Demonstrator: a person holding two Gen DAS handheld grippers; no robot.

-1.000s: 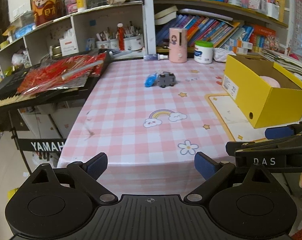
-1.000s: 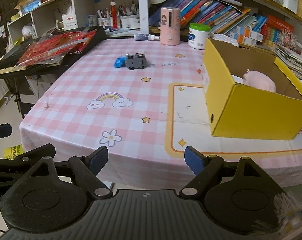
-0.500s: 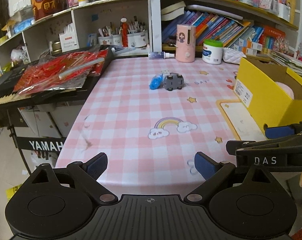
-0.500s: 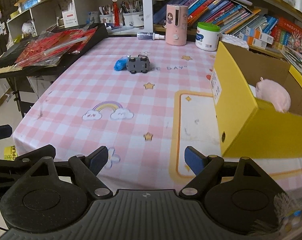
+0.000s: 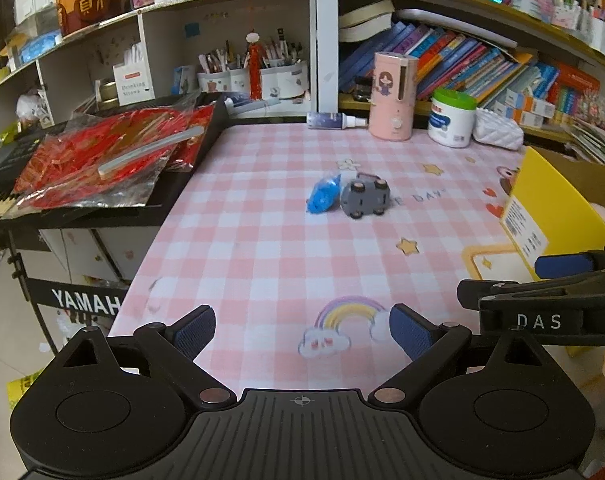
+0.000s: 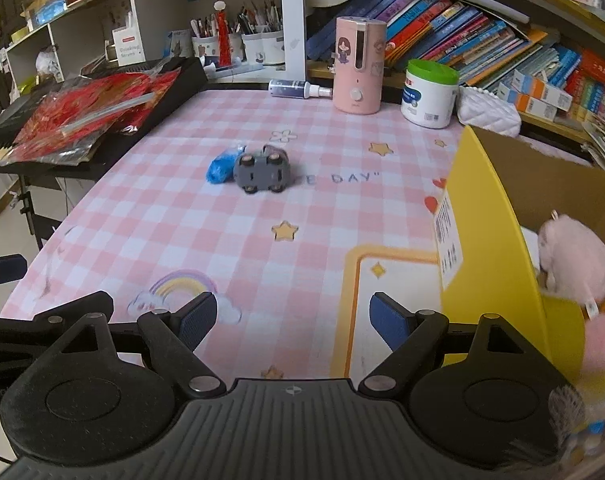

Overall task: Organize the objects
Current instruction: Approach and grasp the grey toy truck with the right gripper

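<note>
A grey toy car lies on its side on the pink checked tablecloth, with a small blue toy touching its left side. Both also show in the right wrist view: the car and the blue toy. A yellow cardboard box stands at the right with a pink plush toy inside. My left gripper is open and empty over the table's near part. My right gripper is open and empty, close to the box's left wall.
A pink dispenser, a white jar with a green lid, a spray bottle and a white pouch stand along the table's back edge. A keyboard with red packets adjoins the table's left edge. Bookshelves rise behind.
Both grippers have moved forward over the table towards the car and the blue toy, which now look larger. Both stay open and empty.
</note>
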